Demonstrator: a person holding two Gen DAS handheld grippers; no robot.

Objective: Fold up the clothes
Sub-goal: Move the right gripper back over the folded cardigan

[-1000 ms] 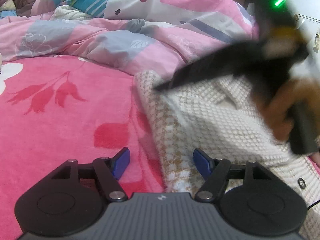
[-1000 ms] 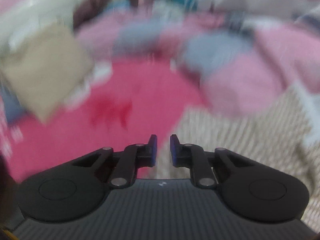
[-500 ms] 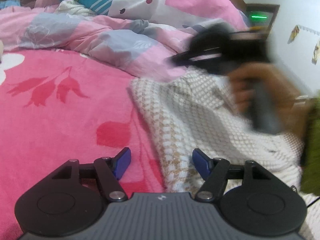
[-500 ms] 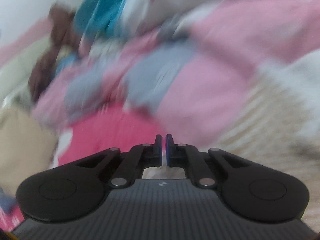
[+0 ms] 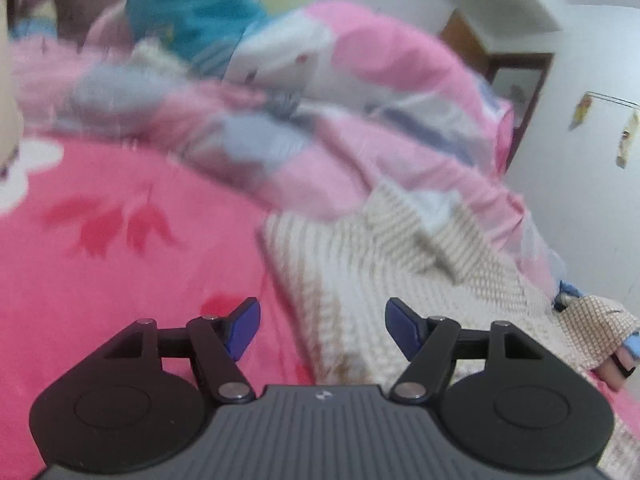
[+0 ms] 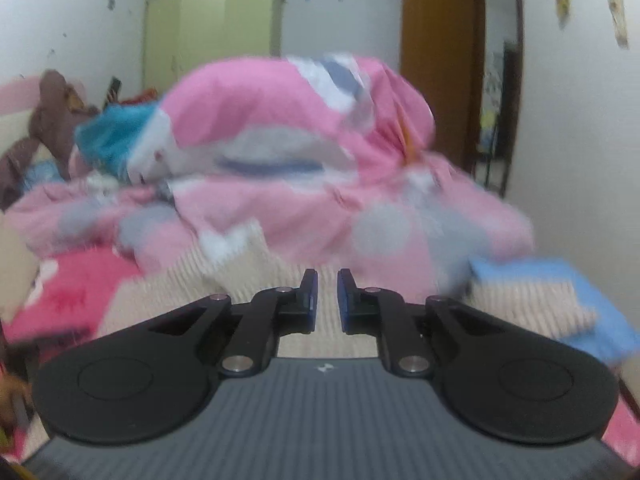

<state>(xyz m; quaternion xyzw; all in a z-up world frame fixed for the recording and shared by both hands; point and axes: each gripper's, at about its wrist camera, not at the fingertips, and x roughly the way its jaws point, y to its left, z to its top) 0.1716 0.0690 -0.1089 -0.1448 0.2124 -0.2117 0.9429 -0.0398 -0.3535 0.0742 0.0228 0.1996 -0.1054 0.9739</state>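
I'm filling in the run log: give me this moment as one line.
task: fold clothes | left gripper: open, empty, over knit sweater edge | right gripper: opening, empty | sweater on pink blanket, unfolded

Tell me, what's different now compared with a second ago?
The right gripper, seen over the knit sweater before, has swung out of the left camera's view and now faces the pink quilt; its jaws are opening slightly, with nothing between them. The left gripper stays open beside the sweater's edge, gripping nothing.

A home bedroom: a bed with a pink quilt point(image 6: 288, 168), a green wardrobe point(image 6: 212, 32), a wooden door point(image 6: 436, 60).
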